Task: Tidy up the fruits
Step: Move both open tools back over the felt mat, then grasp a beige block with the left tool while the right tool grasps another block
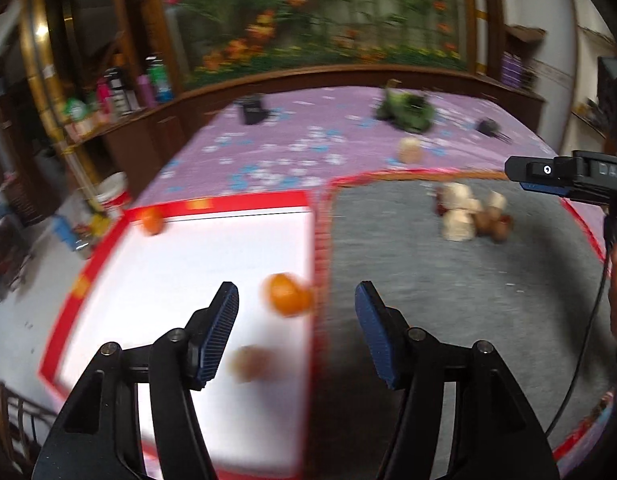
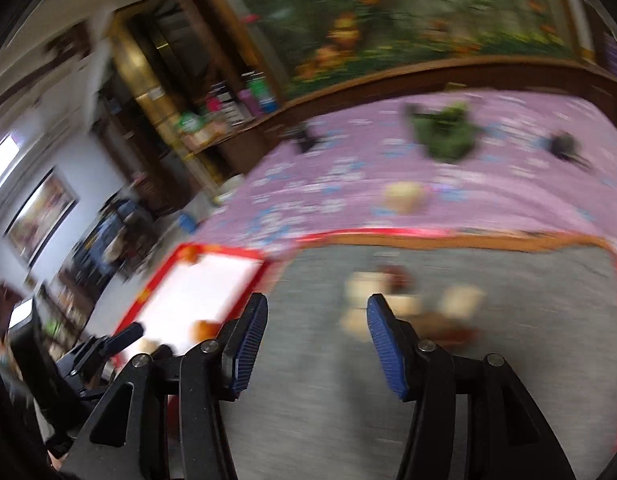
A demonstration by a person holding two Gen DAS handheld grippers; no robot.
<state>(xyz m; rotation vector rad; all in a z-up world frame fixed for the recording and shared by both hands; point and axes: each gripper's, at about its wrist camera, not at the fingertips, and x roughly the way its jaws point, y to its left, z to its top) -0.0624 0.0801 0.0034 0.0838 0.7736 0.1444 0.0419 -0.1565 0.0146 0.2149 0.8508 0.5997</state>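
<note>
My left gripper (image 1: pixel 296 292) is open and empty above the white tray (image 1: pixel 180 264) with a red rim. An orange fruit (image 1: pixel 287 294) lies just ahead between its jaws, a brown fruit (image 1: pixel 250 363) nearer, and another orange (image 1: pixel 151 220) in the tray's far corner. A pile of pale and brown fruits (image 1: pixel 472 216) lies on the grey mat (image 1: pixel 448 300). My right gripper (image 2: pixel 316 312) is open and empty over the grey mat (image 2: pixel 308 400), just short of the blurred pile (image 2: pixel 412 308). The tray (image 2: pixel 204 288) and one orange (image 2: pixel 204 330) show at its left.
A purple flowered bedspread (image 1: pixel 308 140) lies beyond, with a green toy (image 1: pixel 406 110), a pale fruit (image 1: pixel 409 150) and dark items on it. A wooden shelf with bottles (image 1: pixel 120 92) stands at left. The right gripper's tip (image 1: pixel 564 176) shows at right.
</note>
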